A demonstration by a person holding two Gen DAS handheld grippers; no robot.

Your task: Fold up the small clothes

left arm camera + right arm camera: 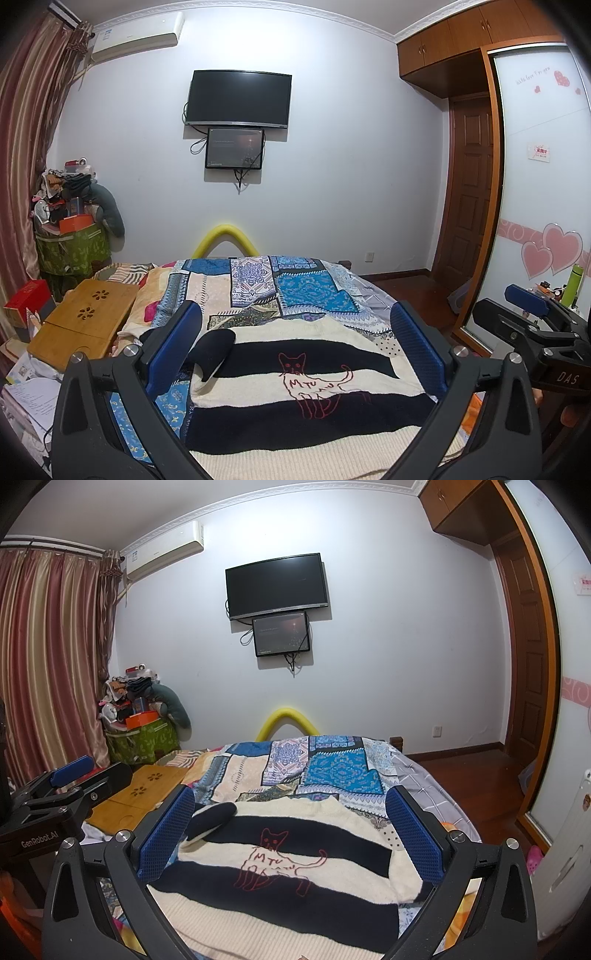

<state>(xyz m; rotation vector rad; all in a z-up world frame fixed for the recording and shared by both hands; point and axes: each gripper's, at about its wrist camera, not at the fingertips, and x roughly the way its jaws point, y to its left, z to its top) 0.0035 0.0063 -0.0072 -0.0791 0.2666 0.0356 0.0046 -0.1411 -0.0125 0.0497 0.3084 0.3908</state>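
A cream and black striped knit sweater with a red outlined cat (306, 387) lies spread flat on the bed's blue patchwork quilt (310, 291), one dark sleeve (216, 349) folded in over its left shoulder. The left tool (295, 350) hovers above the sweater with its blue-padded jaws spread wide, holding nothing. The right tool (291, 834) hangs just beside it, likewise wide open and empty, the sweater framed between its fingers. A bamboo lap table (85, 317) rests on the bed's left side.
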